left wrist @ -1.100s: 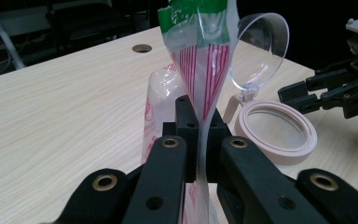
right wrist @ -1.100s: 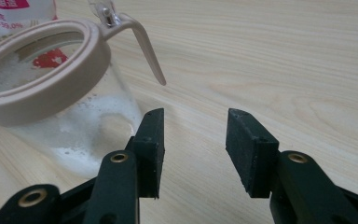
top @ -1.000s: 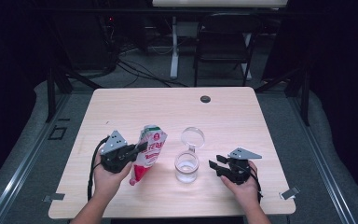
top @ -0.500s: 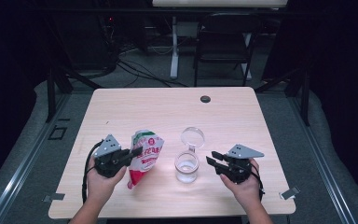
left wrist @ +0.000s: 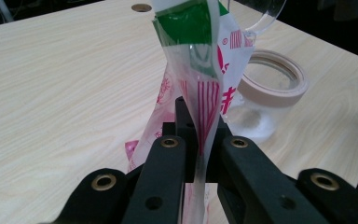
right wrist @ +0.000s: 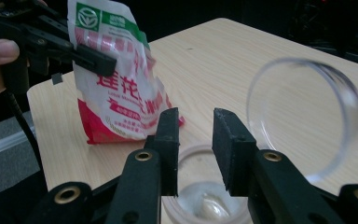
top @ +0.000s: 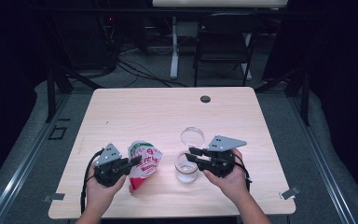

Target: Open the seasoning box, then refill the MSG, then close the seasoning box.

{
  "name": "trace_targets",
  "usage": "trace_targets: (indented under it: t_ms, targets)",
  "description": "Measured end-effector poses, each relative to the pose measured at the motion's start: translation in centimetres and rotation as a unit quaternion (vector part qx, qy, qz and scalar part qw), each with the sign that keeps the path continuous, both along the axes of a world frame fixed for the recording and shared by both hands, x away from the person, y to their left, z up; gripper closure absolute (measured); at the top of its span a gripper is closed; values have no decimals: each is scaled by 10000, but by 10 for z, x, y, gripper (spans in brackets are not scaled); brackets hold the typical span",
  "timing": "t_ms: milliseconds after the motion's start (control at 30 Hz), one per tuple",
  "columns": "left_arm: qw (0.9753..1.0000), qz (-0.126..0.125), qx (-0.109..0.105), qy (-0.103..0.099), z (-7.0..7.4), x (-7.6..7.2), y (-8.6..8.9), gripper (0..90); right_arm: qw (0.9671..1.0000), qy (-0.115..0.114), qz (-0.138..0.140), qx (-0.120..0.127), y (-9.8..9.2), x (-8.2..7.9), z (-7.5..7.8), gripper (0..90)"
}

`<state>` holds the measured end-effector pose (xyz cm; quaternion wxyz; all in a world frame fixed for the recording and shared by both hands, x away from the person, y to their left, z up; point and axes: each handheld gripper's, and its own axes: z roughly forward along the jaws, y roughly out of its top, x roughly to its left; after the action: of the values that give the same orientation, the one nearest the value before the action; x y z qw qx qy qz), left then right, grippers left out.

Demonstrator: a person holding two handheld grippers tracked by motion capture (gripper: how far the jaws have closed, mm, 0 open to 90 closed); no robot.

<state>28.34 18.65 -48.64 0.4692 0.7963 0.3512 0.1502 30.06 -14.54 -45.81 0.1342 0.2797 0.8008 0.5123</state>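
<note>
A red, white and green food bag [top: 144,162] stands tilted on the table's near left. My left gripper [top: 136,161] is shut on its upper edge; in the left gripper view the jaws pinch the thin bag film [left wrist: 205,70] at my left gripper [left wrist: 198,137]. A clear glass jar [top: 186,171] with a tan rim [left wrist: 272,88] holds a little white stuff. Its hinged glass lid [top: 192,136] is swung back. My right gripper [right wrist: 195,126] hovers open just above the jar's mouth [right wrist: 205,205], with nothing between its fingers. The bag [right wrist: 116,93] and the lid [right wrist: 307,116] are beyond it.
The wooden table [top: 144,112] has a dark cable hole [top: 205,99] near its far edge. A black folding chair [top: 223,39] and a white post stand behind the table, with cables on the floor.
My left gripper has drawn the bag slightly down and toward the near edge. My right gripper has moved left, up to the jar.
</note>
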Motion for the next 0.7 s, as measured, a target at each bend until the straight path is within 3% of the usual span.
trace_targets:
  t_ms: [267,433,500,700]
  targets:
    - [10000,-77,47,-35,-6,-7,-4,886,9988,-149,474,11,35,12,17,702]
    - [9999,-85,-134,58,-10,-9,-7,886,9977,-106,668,26,39,13,17,662]
    - [9999,-101,-104,45,-11,-11,-10,886,9969,-62,776,119,39,11,16,656]
    - [9998,-192,-32,12,-13,-12,-15,883,9952,17,982,35,45,8,8,617]
